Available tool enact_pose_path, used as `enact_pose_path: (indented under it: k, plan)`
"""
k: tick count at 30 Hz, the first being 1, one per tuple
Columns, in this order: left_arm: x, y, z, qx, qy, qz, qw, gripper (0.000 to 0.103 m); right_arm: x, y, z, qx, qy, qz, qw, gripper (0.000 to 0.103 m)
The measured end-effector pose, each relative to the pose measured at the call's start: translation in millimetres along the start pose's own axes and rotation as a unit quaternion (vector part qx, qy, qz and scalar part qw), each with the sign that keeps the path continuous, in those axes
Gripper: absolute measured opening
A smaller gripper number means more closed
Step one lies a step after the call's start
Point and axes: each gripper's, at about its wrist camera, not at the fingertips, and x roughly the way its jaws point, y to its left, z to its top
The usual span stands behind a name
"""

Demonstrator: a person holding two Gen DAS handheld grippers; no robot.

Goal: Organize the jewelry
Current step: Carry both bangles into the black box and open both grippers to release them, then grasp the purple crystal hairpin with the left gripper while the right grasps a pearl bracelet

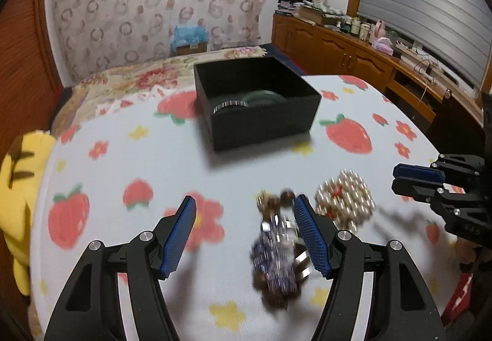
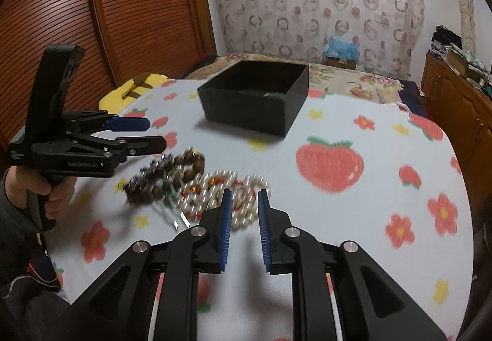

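A blurred heap of jewelry lies on the strawberry-print cloth (image 1: 123, 156): brown bead bracelets mixed with a blue and silver piece (image 1: 276, 261), and a pearl bracelet pile (image 1: 346, 199) just right of it. My left gripper (image 1: 244, 202) is open wide over the cloth, its right pad beside the beads and nothing pressed between the pads. My right gripper (image 2: 245, 193) hovers just short of the pearls (image 2: 215, 187) with a narrow gap between its pads, gripping nothing. Behind stands an open black box (image 1: 261, 126) holding a silver bangle (image 1: 229, 105) and a green bangle (image 1: 264, 95).
A yellow plush toy (image 1: 18, 187) lies at the table's left edge. A bed with a floral cover (image 1: 138, 73) is behind the box (image 2: 255, 113). A wooden cabinet (image 1: 338, 49) runs along the right. A hand (image 2: 52, 193) holds the left gripper (image 2: 155, 133) beside the beads.
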Motion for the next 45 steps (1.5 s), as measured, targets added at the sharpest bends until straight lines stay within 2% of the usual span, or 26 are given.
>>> enact_pose_path:
  k: [3, 8, 11, 15, 21, 24, 26, 31, 34, 40, 45]
  plan:
    - [-2, -1, -10, -0.006, 0.006, -0.009, 0.9999, 0.063, -4, 4, -11, 0.010, 0.001, 0.005, 1.000, 0.019]
    - [0, -7, -18, -0.007, 0.016, -0.028, 0.9994, 0.050, -10, 8, -23, 0.015, 0.002, -0.003, 1.000, 0.019]
    - [3, -7, -21, -0.015, 0.022, -0.033, 0.9991, 0.048, -14, 10, -27, 0.020, -0.002, -0.001, 1.000, 0.020]
    - [7, 1, -24, -0.047, 0.029, -0.057, 0.9968, 0.046, -14, 12, -30, 0.027, -0.003, 0.007, 1.000, 0.021]
    - [11, 7, -28, -0.072, 0.033, -0.075, 0.9941, 0.028, -13, 16, -28, 0.023, -0.002, 0.008, 1.000, 0.021]
    - [8, 6, -29, -0.073, 0.025, -0.068, 0.9947, 0.027, -12, 18, -26, 0.016, 0.000, 0.001, 1.000, 0.021]
    - [1, 3, -30, -0.067, 0.011, -0.054, 0.9962, 0.026, -11, 19, -24, 0.005, 0.001, -0.011, 1.000, 0.021]
    - [-25, -2, -34, -0.053, -0.028, -0.025, 0.9979, 0.026, -2, 16, -17, 0.003, 0.013, -0.011, 1.000, 0.021]
    - [-36, 1, -35, -0.053, -0.043, -0.014, 0.9976, 0.016, 3, 17, -11, -0.005, 0.016, -0.007, 1.000, 0.021]
    - [-34, 8, -40, -0.048, -0.038, 0.000, 0.9981, 0.013, 20, 18, 1, -0.028, 0.032, -0.014, 0.999, 0.021]
    - [-37, 17, -41, -0.059, -0.042, -0.001, 0.9974, 0.013, 33, 14, 8, -0.032, 0.052, -0.001, 0.998, 0.021]
